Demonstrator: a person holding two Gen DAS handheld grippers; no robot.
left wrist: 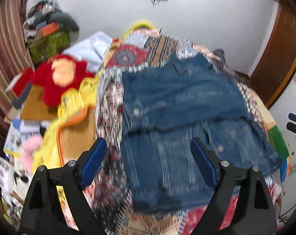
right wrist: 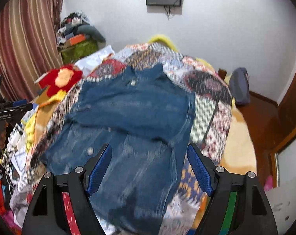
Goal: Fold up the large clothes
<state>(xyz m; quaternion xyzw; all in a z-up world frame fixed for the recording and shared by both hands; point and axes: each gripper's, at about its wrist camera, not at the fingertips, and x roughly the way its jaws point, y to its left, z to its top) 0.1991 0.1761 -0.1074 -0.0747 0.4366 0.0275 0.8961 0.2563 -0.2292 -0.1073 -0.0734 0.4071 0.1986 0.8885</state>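
A blue denim jacket [left wrist: 179, 121] lies spread on a patterned patchwork blanket [left wrist: 128, 54], its upper part folded down over the lower part. It also shows in the right wrist view [right wrist: 132, 121]. My left gripper [left wrist: 148, 160] is open and empty, hovering above the jacket's near lower part. My right gripper [right wrist: 149, 166] is open and empty, above the jacket's near hem. The right gripper's tip shows at the right edge of the left wrist view [left wrist: 295, 124]. The left gripper shows at the left edge of the right wrist view [right wrist: 13, 107]. Both views are motion-blurred.
A red plush toy [left wrist: 58, 76] and yellow cloth [left wrist: 73, 101] lie left of the blanket [right wrist: 206, 105]. A clutter pile [left wrist: 48, 33] stands by the striped curtain [right wrist: 24, 45]. A dark bag [right wrist: 239, 86] sits at the far right. A wooden door frame [left wrist: 275, 58] is on the right.
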